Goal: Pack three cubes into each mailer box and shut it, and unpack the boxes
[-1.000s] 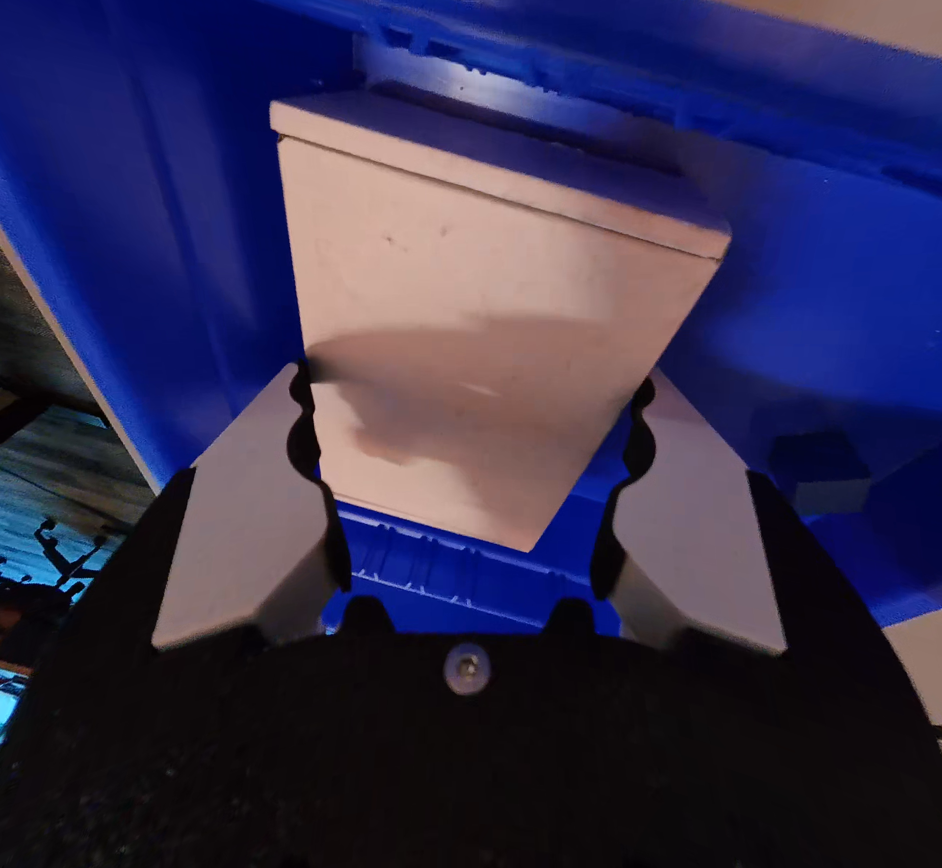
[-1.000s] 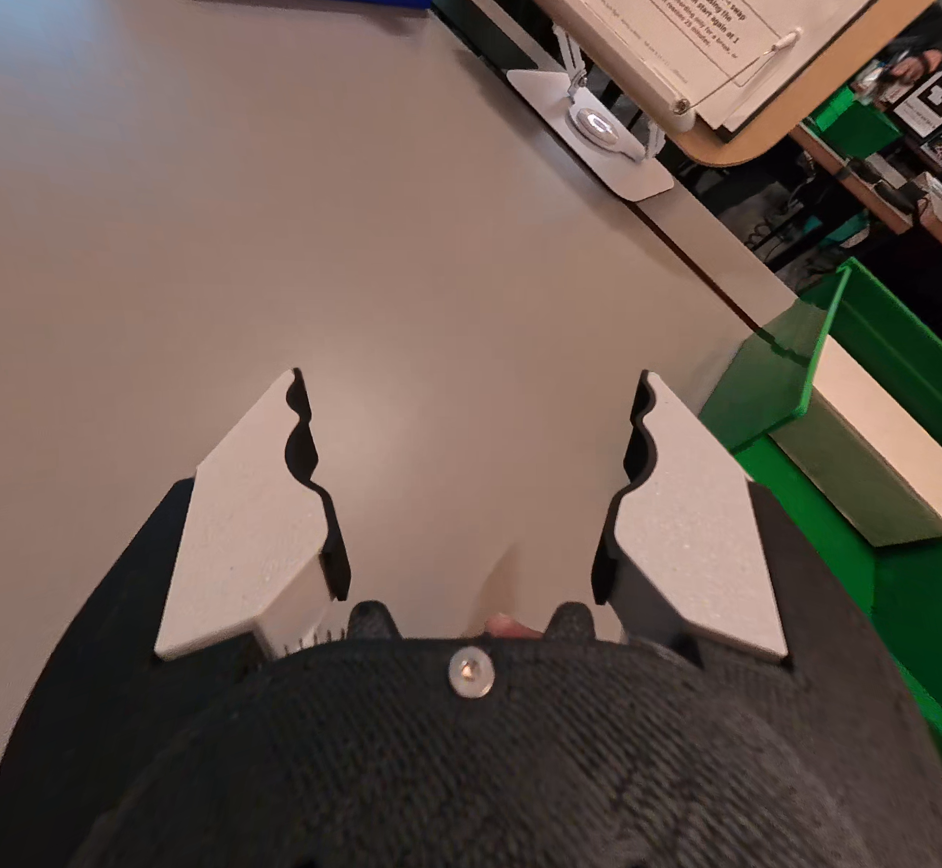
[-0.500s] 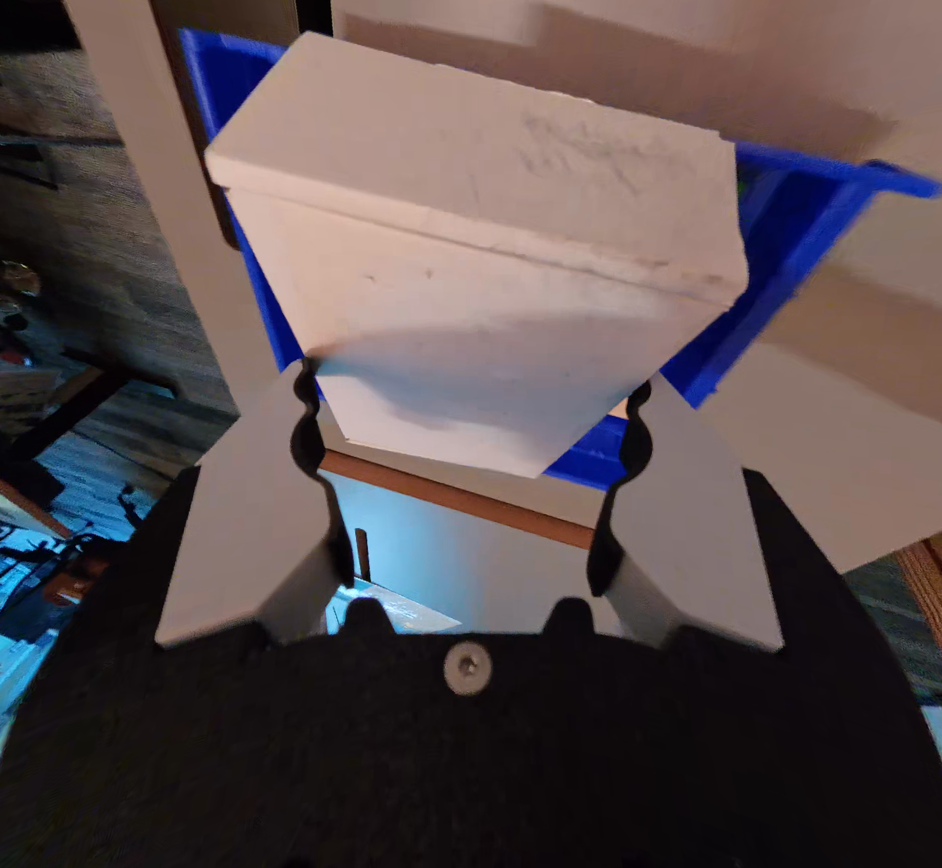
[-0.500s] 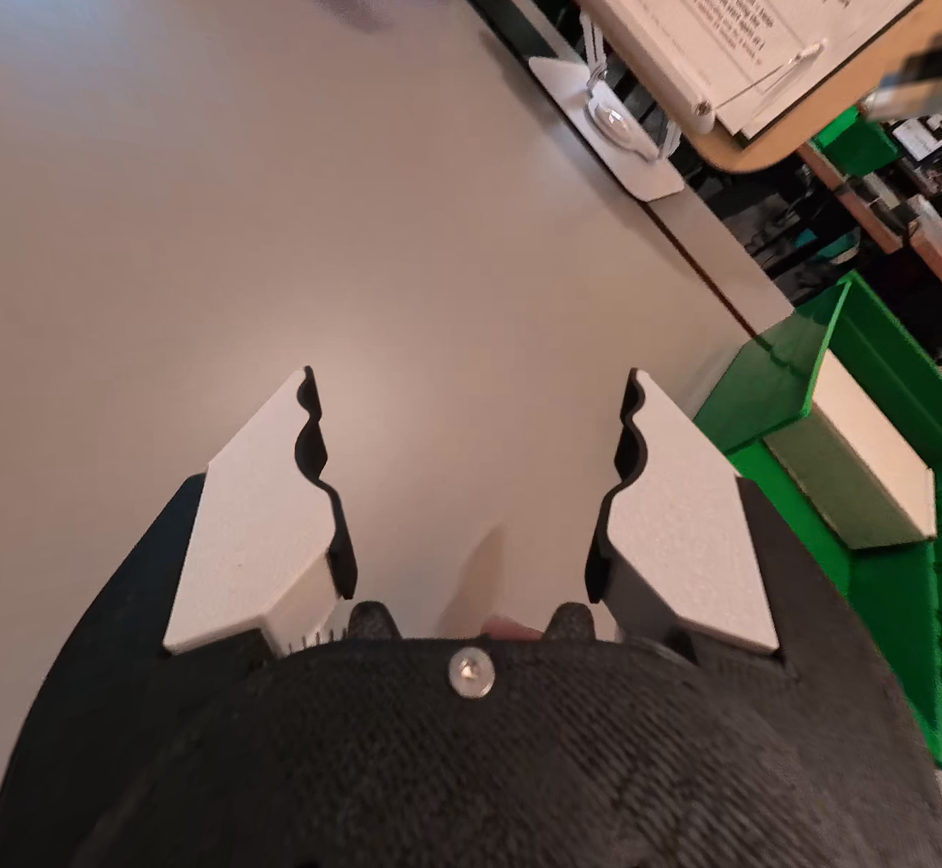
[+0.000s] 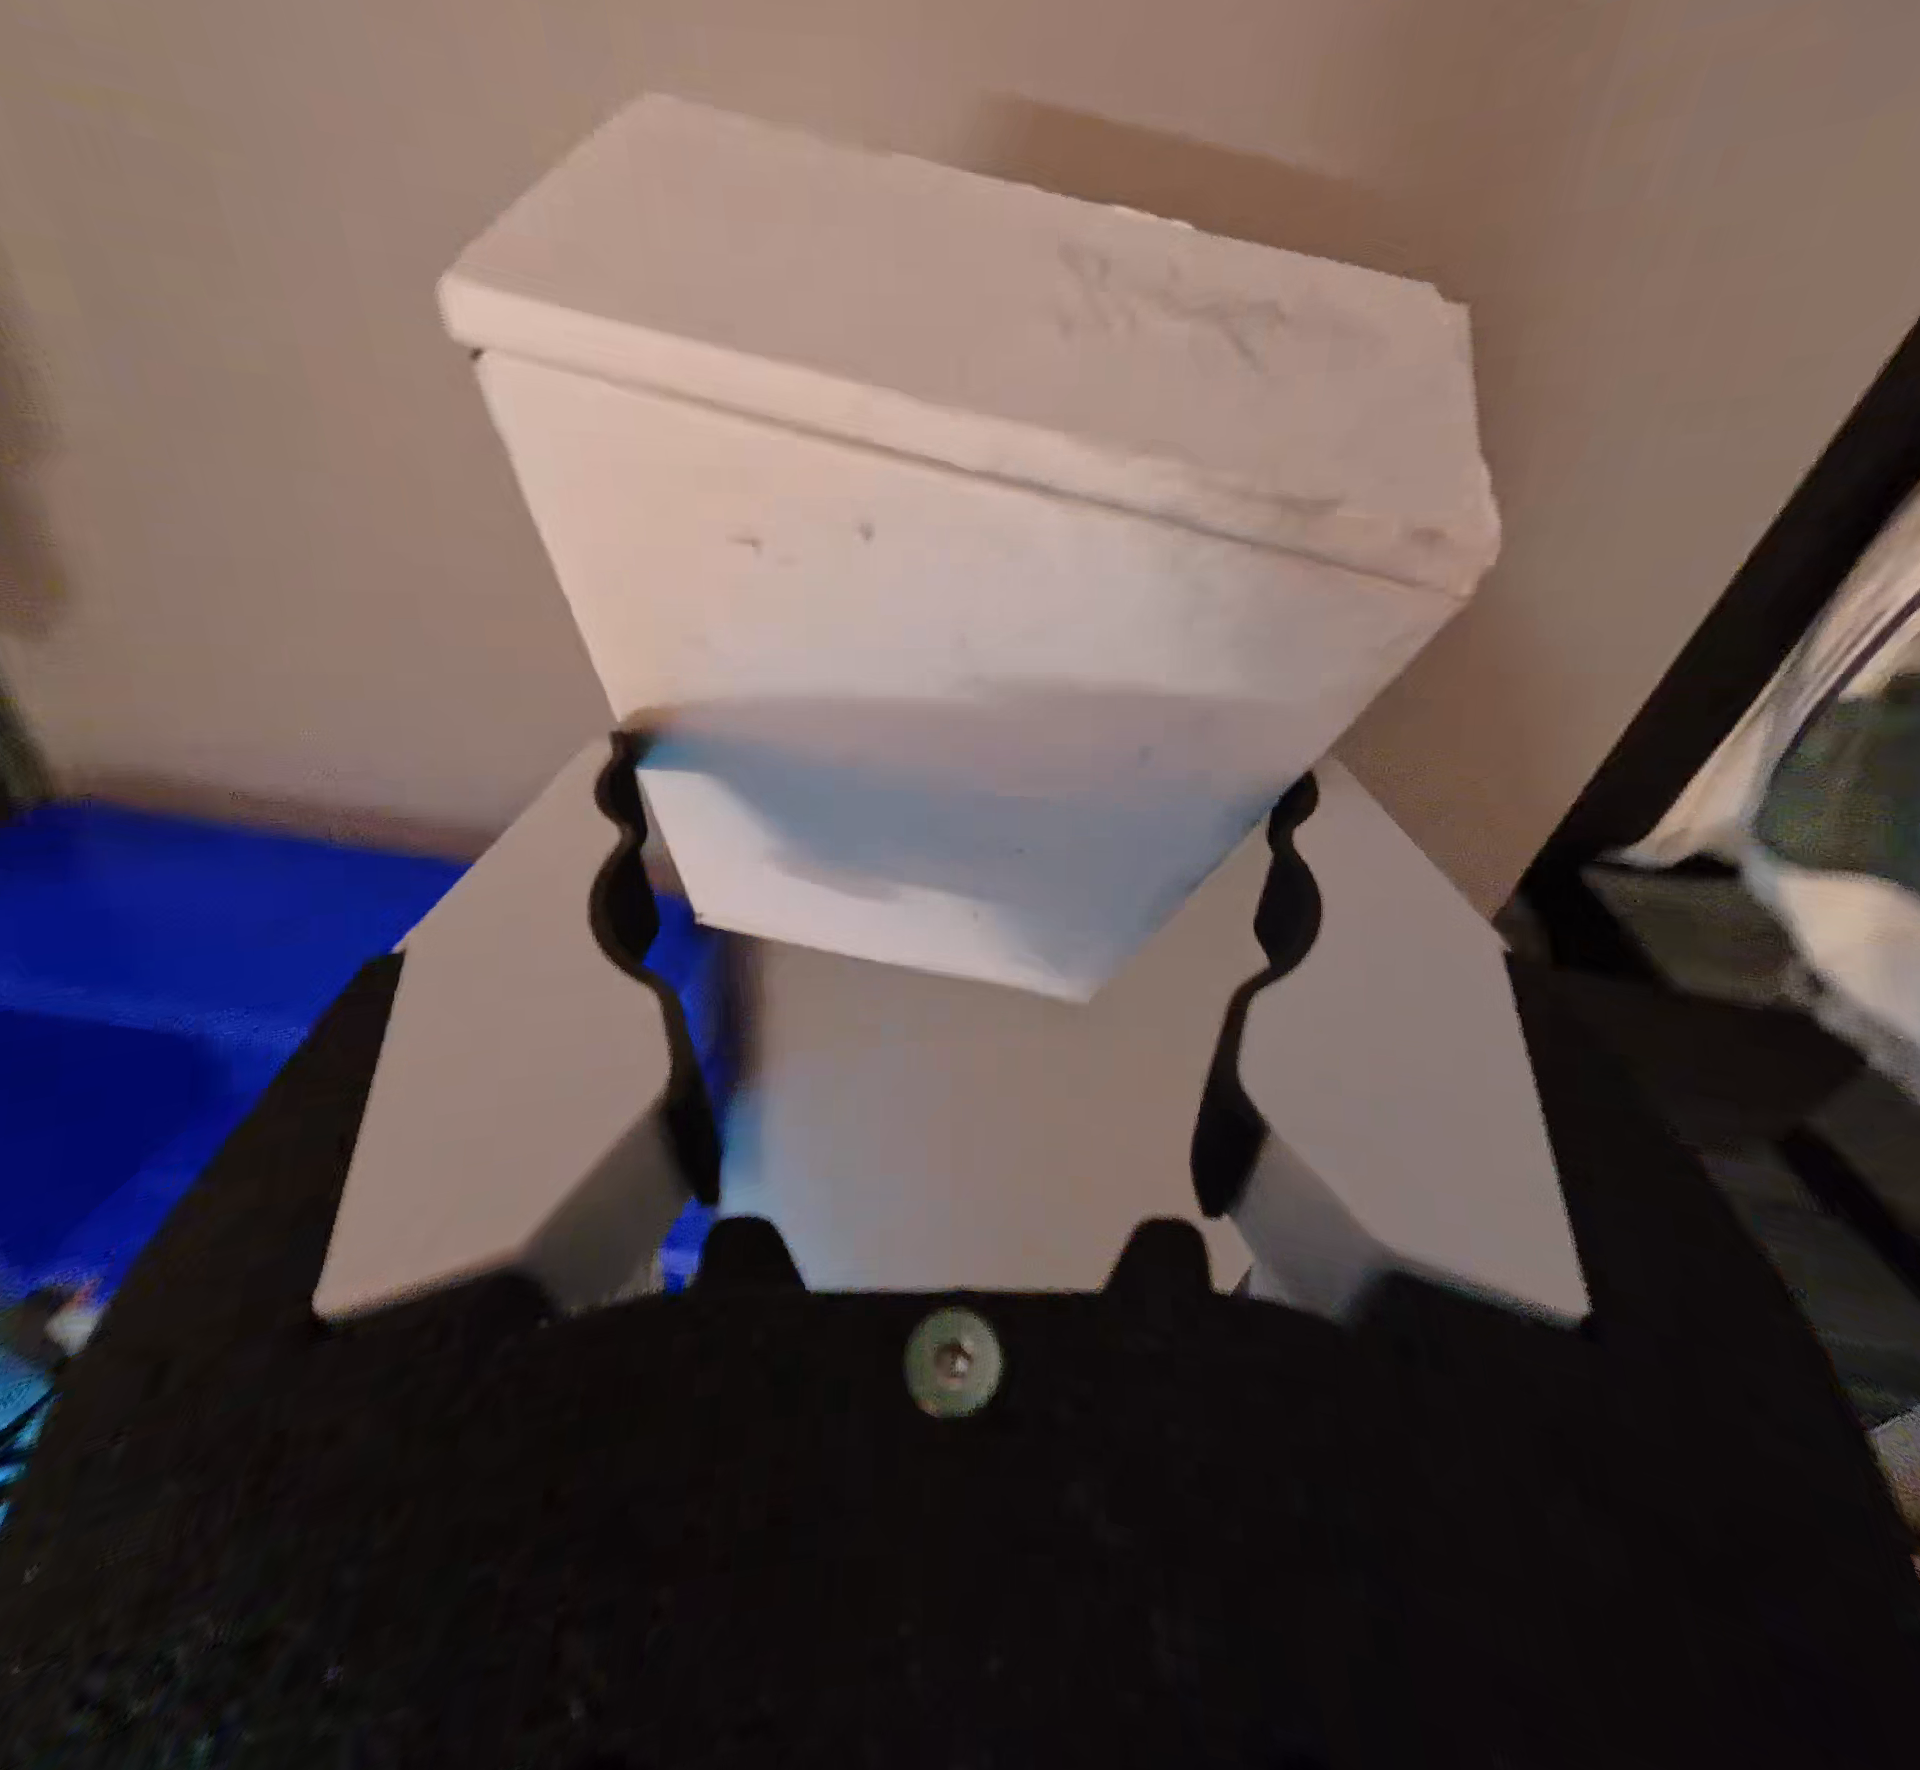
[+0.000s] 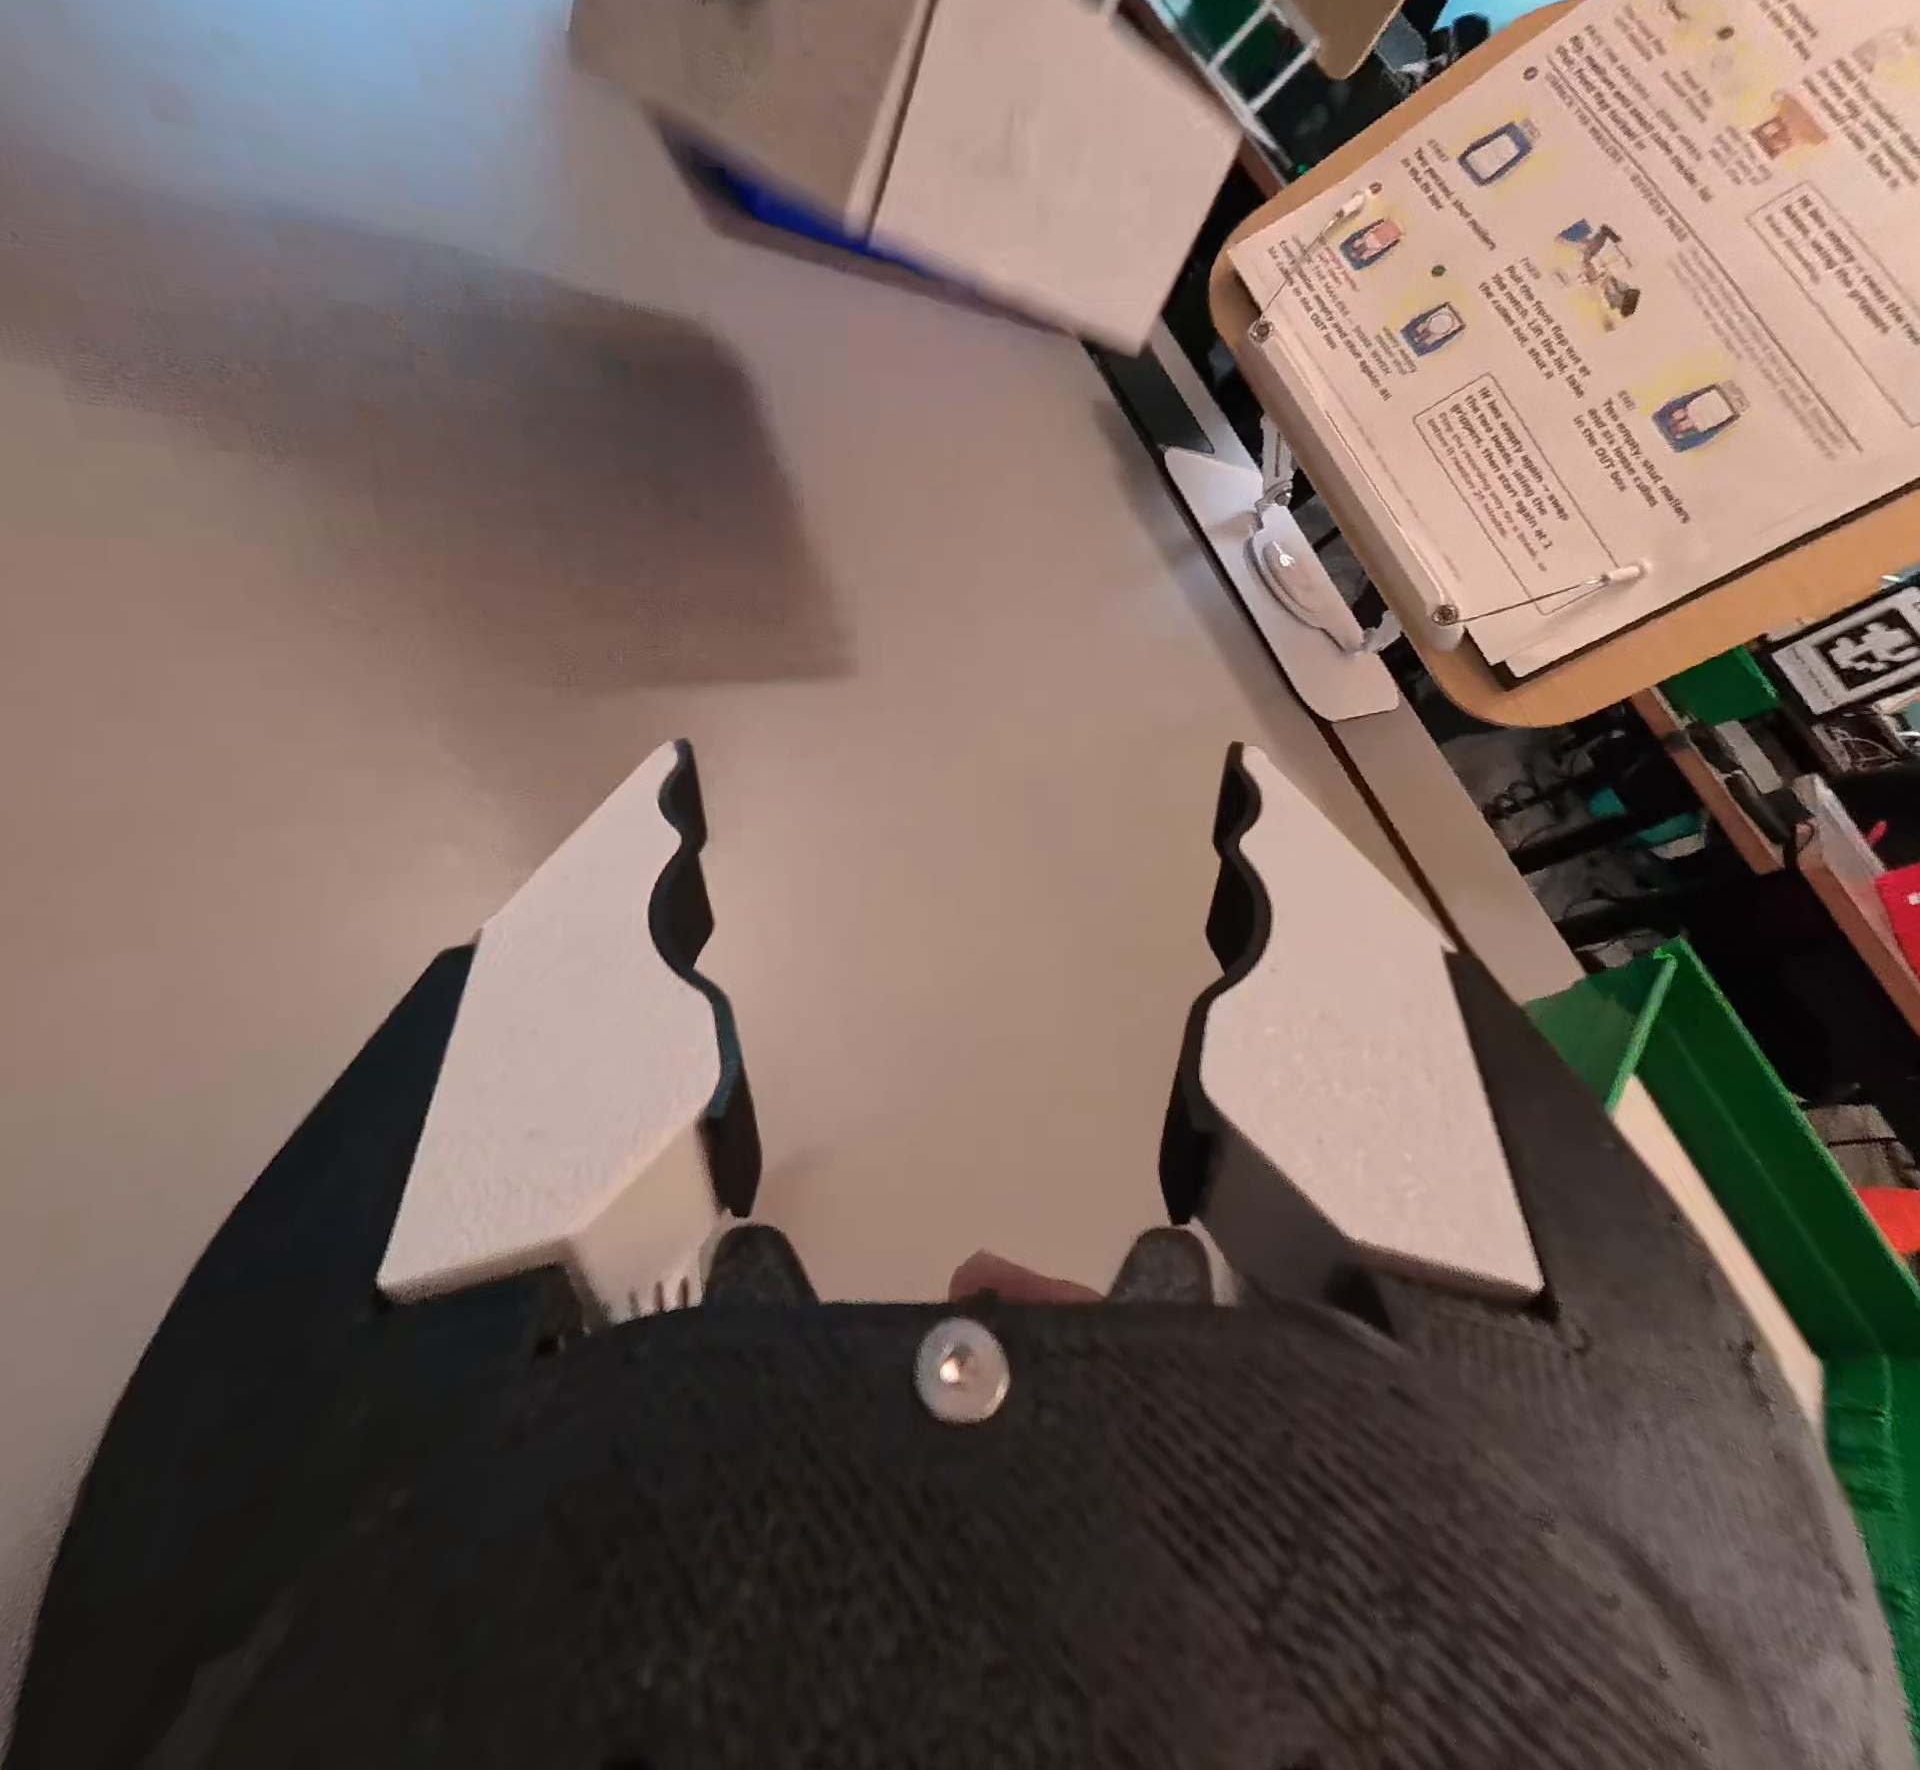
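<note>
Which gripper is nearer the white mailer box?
Left. The left gripper clamps the white mailer box above the table; the right gripper, open and empty, sits well short of it.

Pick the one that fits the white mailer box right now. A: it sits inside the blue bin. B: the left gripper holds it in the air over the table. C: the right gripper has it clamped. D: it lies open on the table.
B: the left gripper pinches the shut white mailer box, which hangs clear above the table, while the right gripper is open and empty.
</note>
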